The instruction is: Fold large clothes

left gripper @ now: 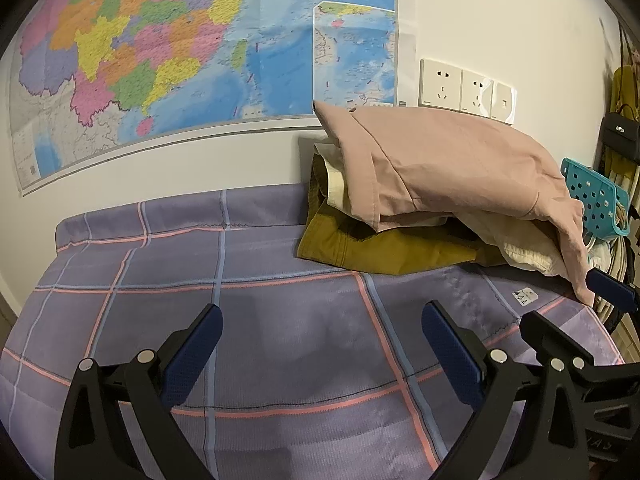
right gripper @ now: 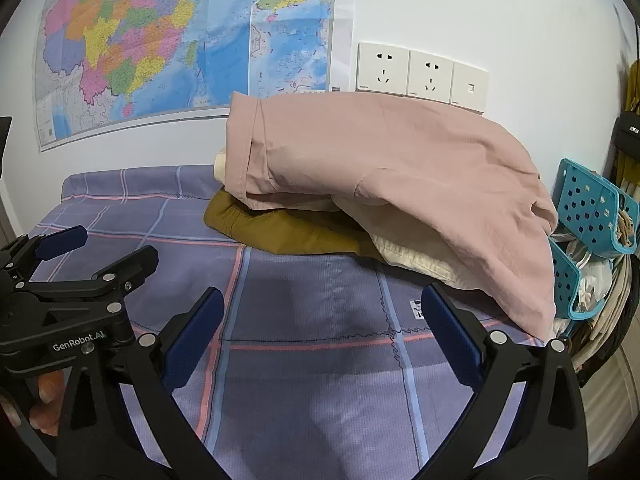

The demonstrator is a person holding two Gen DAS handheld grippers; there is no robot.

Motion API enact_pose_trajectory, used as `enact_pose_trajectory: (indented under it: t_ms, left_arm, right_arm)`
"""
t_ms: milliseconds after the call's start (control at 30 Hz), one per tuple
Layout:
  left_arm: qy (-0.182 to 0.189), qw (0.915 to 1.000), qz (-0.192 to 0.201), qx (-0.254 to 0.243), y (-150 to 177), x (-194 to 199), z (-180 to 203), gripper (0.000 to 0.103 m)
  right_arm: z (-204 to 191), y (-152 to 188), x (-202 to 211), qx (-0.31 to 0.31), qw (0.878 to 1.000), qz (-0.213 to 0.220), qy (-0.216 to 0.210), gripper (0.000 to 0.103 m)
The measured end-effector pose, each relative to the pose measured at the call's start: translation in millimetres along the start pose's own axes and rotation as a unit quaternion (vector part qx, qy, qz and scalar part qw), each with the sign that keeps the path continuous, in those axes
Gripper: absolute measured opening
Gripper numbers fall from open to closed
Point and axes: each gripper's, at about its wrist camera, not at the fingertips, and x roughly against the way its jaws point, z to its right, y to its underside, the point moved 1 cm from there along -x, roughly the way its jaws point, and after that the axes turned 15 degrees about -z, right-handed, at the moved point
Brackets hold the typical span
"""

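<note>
The left claw [left gripper: 322,334] hovers over the blanket [left gripper: 280,340] with its blue-padded fingers spread wide apart and nothing between them. The right claw [right gripper: 322,330] does the same just beside it, fingers equally far apart and empty; each claw shows at the edge of the other's view, the left one at the left side of the right wrist view [right gripper: 98,254] and the right one at the right side of the left wrist view [left gripper: 576,304].

Below both lies a purple blanket with pink and light-blue check lines, covering the surface.

Farther back, against the wall, sits the pile of clothes. A pink garment [right gripper: 400,168] lies on top, draped over and hanging down toward the right edge. Under it is a cream garment [right gripper: 416,256], and at the bottom an olive-brown garment [right gripper: 288,232] resting on the blanket.

To the right of the pile is a teal basket [right gripper: 592,204] with holes. On the wall behind hang a coloured map [left gripper: 160,48] and a row of white sockets [right gripper: 420,72].
</note>
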Motion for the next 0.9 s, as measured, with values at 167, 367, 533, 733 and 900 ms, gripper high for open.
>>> enact_pose_trajectory:
  t_ms: [167, 367, 533, 733, 900]
  left_arm:
    - [0.000, 1.0000, -0.001, -0.001, -2.1, -0.5, 1.2, 0.096]
    - [0.000, 1.0000, -0.002, -0.003, -3.9, -1.5, 2.1, 0.096]
    - [0.001, 1.0000, -0.003, -0.003, -5.6, -3.1, 2.8, 0.096]
    - [-0.001, 1.0000, 0.001, -0.006, -6.7, -3.6, 3.3, 0.096]
    - [-0.005, 1.0000, 0.003, -0.005, -9.2, -4.2, 2.4, 0.096]
  right_arm:
    - [-0.2, -0.1, 0.4, 0.000, 1.000, 0.001, 0.001, 0.097]
    - [-1.1, -2.8, 0.3, 0.008, 1.000, 0.007, 0.005, 0.097]
    - [-1.9, -3.7, -0.1, 0.010, 1.000, 0.008, 0.008, 0.097]
    - [-1.9, -4.7, -2.0, 0.010, 1.000, 0.009, 0.007, 0.097]
    - [-1.6, -4.8, -0.7, 0.011, 1.000, 0.010, 0.007, 0.097]
